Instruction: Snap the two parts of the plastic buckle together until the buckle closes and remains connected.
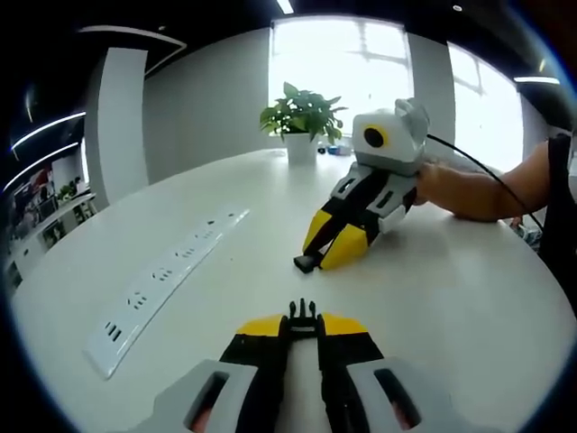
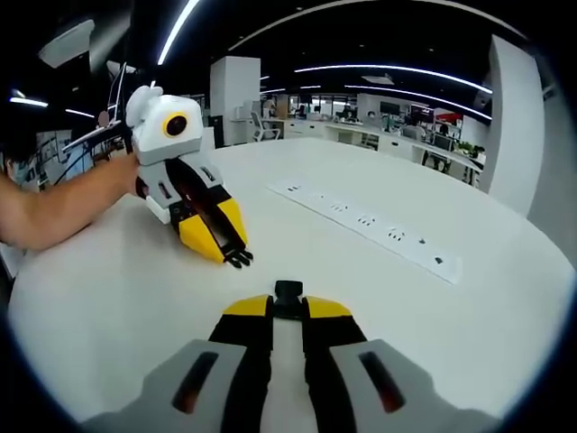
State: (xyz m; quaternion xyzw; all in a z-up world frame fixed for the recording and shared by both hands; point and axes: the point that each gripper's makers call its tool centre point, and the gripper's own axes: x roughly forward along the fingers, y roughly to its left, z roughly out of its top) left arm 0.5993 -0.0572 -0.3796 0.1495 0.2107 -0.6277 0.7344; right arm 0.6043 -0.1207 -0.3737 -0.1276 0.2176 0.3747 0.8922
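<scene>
Left gripper view shows the left gripper (image 1: 303,317) low over the white table (image 1: 469,298), its jaws narrow and pinching the pronged buckle part (image 1: 303,313) at their tips; across the table the right gripper (image 1: 317,260), held by a hand (image 1: 431,185), grips the socket buckle part (image 1: 306,263); a power strip (image 1: 167,284) lies to the left and a potted plant (image 1: 302,122) stands at the far edge. Right gripper view shows the right gripper's jaws narrow on the socket part, the pronged part apart from it across the table.

Open tabletop (image 1: 469,298) btwn buckle halves.
</scene>
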